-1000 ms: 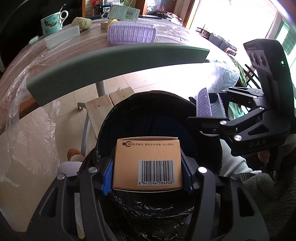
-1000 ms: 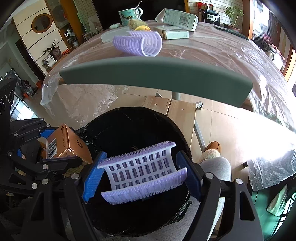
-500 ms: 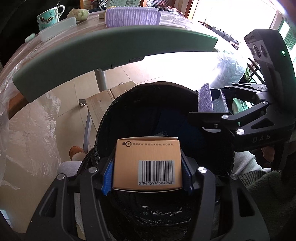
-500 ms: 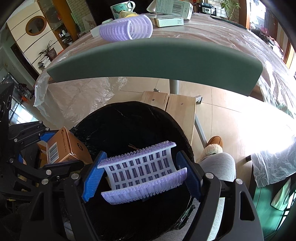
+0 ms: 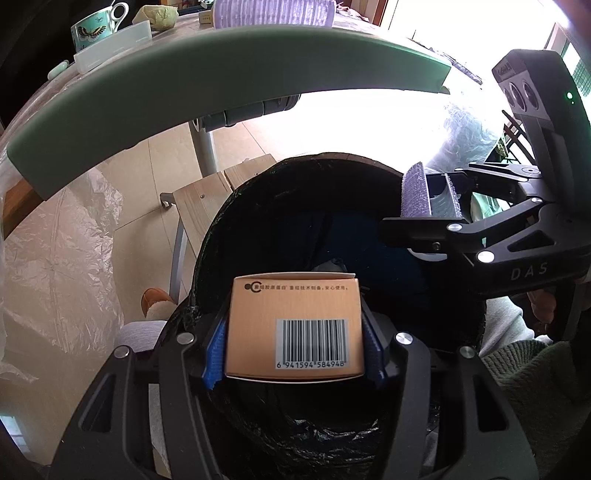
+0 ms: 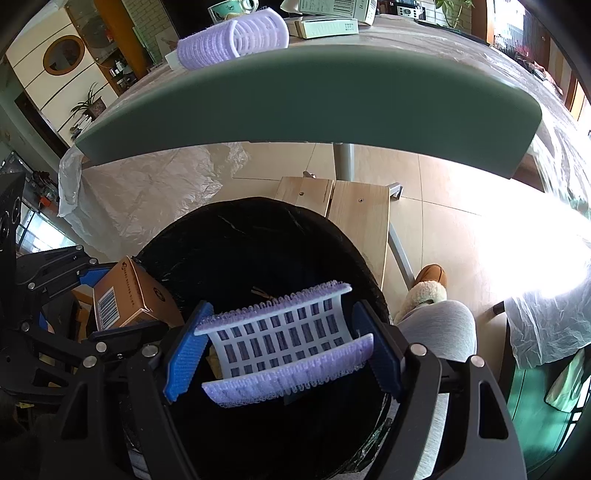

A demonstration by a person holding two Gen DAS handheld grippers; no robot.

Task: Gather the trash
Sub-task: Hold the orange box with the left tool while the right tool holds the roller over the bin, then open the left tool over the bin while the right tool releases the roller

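My left gripper [image 5: 293,347] is shut on an orange cardboard box [image 5: 293,325] with a barcode, held over the mouth of a bin lined with a black bag [image 5: 258,206]. My right gripper [image 6: 282,347] is shut on a flattened purple hair roller [image 6: 284,339], also over the black-lined bin [image 6: 258,229]. In the left wrist view the right gripper [image 5: 430,201] with the purple roller [image 5: 415,192] hangs at the bin's right rim. From the right wrist camera the left gripper [image 6: 96,302] and the box [image 6: 125,295] show at the bin's left rim.
A green-edged table [image 6: 314,103] under clear plastic sheeting overhangs the bin. On it lie another purple roller [image 6: 232,38], white boxes [image 6: 325,26], a cup [image 5: 96,27] and a clear case [image 5: 110,50]. A wooden stool [image 6: 343,210], a person's grey-clad knee [image 6: 439,328] and slipper [image 6: 428,288] sit beside the bin.
Both grippers have sunk slightly toward the bin with their loads still gripped; the table edge now sits higher and larger in both views.
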